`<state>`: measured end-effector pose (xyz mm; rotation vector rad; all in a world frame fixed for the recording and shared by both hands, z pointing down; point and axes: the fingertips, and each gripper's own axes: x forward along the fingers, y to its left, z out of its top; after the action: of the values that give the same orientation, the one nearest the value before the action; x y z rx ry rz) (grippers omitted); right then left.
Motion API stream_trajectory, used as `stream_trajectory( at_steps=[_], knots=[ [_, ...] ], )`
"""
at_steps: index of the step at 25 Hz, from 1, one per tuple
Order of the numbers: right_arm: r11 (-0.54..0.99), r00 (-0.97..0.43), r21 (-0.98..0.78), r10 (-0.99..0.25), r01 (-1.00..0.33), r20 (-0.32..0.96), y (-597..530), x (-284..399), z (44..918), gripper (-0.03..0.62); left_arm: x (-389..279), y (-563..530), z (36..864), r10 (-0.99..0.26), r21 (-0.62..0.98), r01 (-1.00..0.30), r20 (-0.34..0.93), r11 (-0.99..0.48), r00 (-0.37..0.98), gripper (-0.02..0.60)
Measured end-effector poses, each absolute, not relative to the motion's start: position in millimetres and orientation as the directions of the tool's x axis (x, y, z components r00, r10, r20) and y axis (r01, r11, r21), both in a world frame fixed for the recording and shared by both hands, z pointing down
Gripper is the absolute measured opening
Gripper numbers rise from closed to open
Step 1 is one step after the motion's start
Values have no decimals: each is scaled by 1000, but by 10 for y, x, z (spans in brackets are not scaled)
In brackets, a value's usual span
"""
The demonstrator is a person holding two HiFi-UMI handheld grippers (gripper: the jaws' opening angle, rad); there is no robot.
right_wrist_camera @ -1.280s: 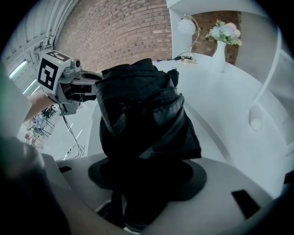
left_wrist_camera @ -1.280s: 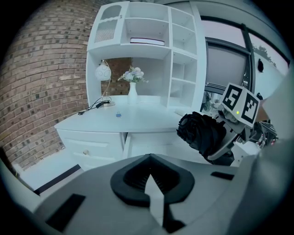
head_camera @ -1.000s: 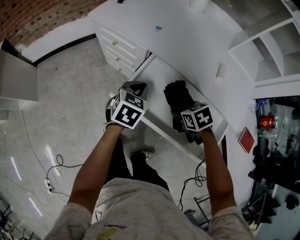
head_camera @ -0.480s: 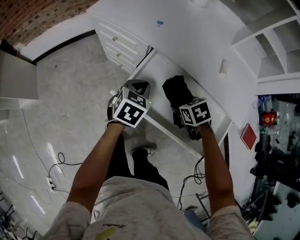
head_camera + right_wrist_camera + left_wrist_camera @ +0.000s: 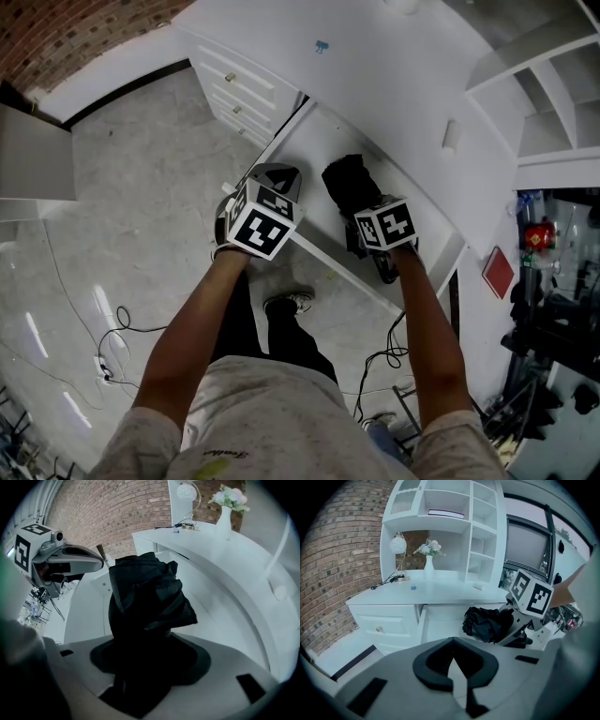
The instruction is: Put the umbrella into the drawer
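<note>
Umbrella (image 5: 145,602): lower end buried between the jaws of my right gripper (image 5: 149,667); pads unseen under black fabric. Drawer (image 5: 305,150): floor partly covered; front rail partly behind my left gripper (image 5: 273,174).

2 grippers (left gripper (image 5: 454,667), right gripper (image 5: 145,663)), 1 umbrella (image 5: 349,187), 1 open drawer (image 5: 314,145), 1 vase (image 5: 429,566), 1 lamp (image 5: 398,544).

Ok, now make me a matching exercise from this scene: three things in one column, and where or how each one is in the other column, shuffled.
Things:
1. umbrella
2. drawer
3. vase

Place or state:
A. pulled open
B. standing on the desk top
C. clamped in the right gripper

Pairs: 1-C, 2-A, 3-B
</note>
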<state>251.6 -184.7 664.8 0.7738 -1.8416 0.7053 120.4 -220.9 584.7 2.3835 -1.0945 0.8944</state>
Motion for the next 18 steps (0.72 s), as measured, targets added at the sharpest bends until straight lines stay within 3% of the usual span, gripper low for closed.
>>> stream_trajectory(
  at_steps=[18],
  knots=[
    [614,-282,-134,-150,-778,948,-1888,2462,6988,256,1188,-2214,5852,-533,79,-771,678,-631,506,-3]
  ],
)
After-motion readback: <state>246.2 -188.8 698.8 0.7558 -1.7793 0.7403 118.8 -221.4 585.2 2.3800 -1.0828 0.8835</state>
